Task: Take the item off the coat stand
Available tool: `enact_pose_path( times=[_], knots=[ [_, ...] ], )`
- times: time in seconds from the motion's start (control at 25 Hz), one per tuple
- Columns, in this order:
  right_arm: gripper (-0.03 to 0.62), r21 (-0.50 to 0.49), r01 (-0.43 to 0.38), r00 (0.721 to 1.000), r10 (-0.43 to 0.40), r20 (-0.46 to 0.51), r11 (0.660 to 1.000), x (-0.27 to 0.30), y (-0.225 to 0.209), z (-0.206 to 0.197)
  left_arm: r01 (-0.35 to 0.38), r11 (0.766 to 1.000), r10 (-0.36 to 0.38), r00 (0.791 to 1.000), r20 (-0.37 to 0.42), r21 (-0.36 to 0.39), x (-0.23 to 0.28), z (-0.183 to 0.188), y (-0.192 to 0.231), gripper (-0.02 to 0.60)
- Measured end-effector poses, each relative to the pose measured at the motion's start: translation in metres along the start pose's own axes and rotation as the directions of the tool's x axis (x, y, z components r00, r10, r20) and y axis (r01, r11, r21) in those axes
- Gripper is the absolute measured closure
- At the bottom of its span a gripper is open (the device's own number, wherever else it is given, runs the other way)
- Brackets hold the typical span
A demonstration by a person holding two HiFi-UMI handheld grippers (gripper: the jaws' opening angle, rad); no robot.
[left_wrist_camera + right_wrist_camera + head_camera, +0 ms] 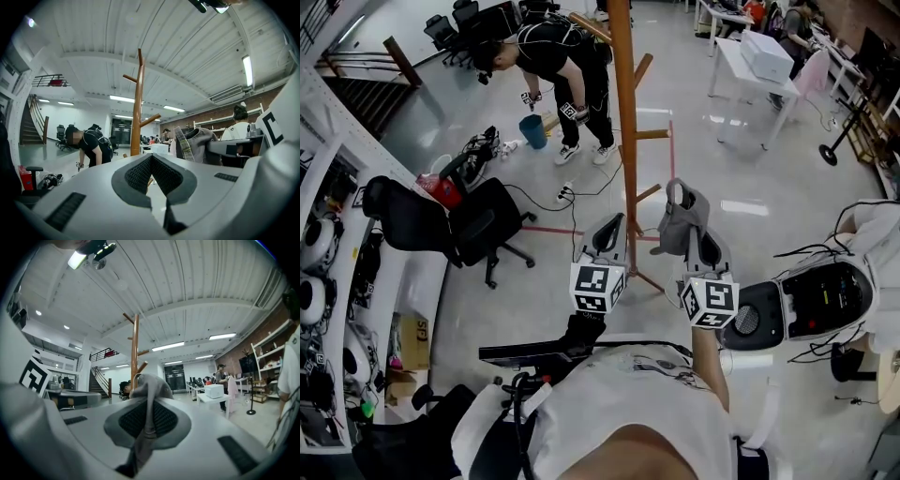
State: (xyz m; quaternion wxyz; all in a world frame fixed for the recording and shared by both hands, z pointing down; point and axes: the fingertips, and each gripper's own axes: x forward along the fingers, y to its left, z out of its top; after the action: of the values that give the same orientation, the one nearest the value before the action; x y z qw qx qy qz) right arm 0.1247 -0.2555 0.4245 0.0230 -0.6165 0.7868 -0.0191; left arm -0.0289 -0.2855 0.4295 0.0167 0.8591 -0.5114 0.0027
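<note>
Grey fabric item point(680, 223) hangs from the right gripper point(697, 240) in the head view, just right of the wooden stand point(623, 112); the left gripper point(607, 234) is level beside it. Left gripper view: jaws together, nothing between them; item point(201, 140) seen apart from the stand point(136, 112), on no peg. Right gripper view: jaws clamped on a fold of the item point(150, 385), stand point(135, 343) behind. Judged: lift-off looks done; carrying clear and setting down remain.

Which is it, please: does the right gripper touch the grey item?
Touching. The right gripper view shows the right gripper shut on the item.
</note>
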Motion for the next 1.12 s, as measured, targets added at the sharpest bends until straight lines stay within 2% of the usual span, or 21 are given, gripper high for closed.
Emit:
enact_pose_path(
  times=[1.12],
  knots=[
    [0.577, -0.002, -0.002, 1.0, 0.002, -0.002, 1.0, 0.0075, 0.0054, -0.0042, -0.016, 1.0, 0.016, 1.0, -0.012, -0.011, -0.0004, -0.0064, 0.0089, 0.578]
  ],
)
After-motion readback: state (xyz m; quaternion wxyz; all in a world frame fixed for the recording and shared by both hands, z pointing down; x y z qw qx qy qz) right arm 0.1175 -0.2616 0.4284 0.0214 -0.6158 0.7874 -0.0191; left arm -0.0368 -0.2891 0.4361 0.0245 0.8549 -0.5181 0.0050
